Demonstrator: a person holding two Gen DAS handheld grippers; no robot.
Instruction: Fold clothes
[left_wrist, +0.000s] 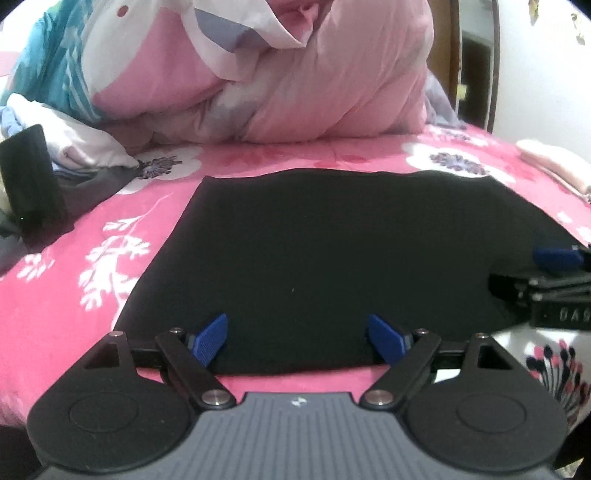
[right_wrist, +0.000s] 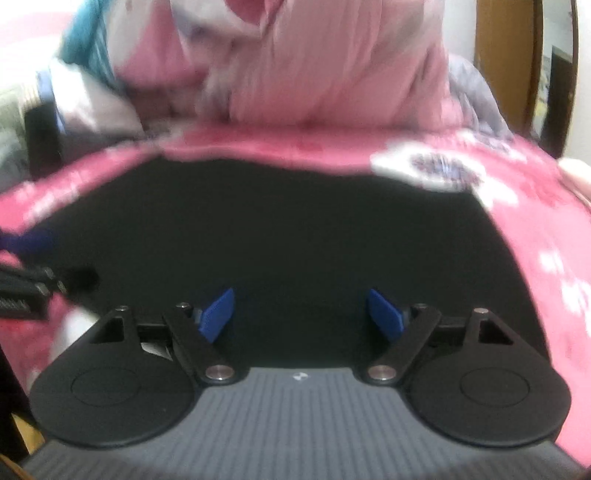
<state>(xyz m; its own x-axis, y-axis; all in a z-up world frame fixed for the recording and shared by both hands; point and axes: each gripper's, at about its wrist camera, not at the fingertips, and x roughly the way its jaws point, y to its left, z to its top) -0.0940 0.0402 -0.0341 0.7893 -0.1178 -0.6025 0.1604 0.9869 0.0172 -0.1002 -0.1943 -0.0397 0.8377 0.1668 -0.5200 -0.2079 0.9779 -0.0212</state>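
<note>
The left gripper (left_wrist: 297, 338) is held with its blue pads spread wide, nothing between them, just above the near edge of the black garment (left_wrist: 314, 251). The right gripper (right_wrist: 300, 314) is likewise released, and it is seen over the same cloth near its right side; this view is blurred. The garment is laid flat as a wide rectangle on the pink flowered bedspread (left_wrist: 74, 258), close to the near edge of the bed, with a pink quilt (left_wrist: 332, 85) heaped behind it. A pale folded piece (left_wrist: 554, 166) is seen by the right edge of the bed, and more clothes (left_wrist: 74, 147) are piled at the left. The cloth is judged thin, soft and light, so it will sag and slip. It is best pinched at the near corners, through all layers.
</note>
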